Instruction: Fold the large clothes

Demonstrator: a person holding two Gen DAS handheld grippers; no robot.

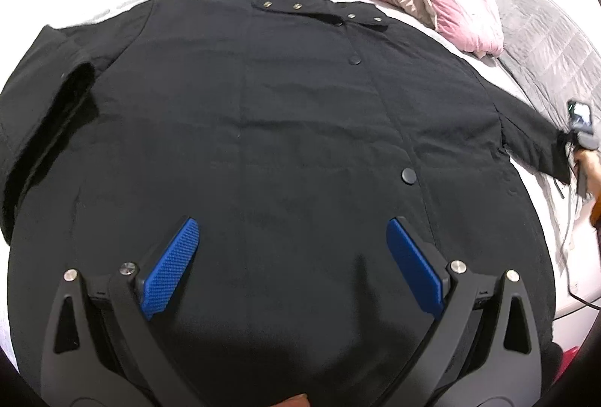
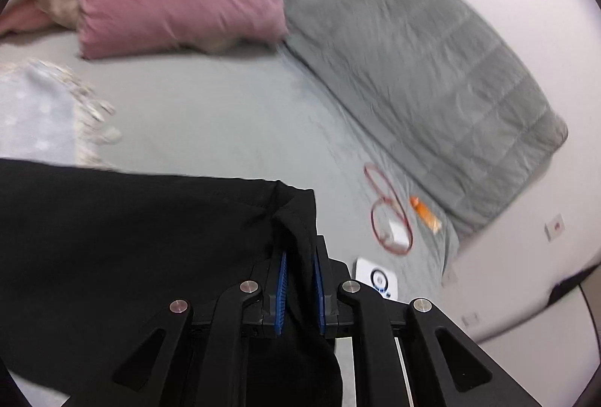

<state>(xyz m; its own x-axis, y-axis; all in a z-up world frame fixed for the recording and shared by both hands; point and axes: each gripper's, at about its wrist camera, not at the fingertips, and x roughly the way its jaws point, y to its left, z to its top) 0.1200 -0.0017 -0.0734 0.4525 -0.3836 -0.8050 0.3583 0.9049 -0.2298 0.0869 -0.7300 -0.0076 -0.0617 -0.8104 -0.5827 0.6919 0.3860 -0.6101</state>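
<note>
My right gripper pinches the black snap-front cloth coat's sleeve, probably its cuff; my left gripper hovers open above it.

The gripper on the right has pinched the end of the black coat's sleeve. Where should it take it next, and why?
Probably across onto the coat's front. The right gripper is shut on the sleeve cuff, which stretches off the side of the black coat lying flat on the bed. The left gripper hovers open above the hem.
</note>
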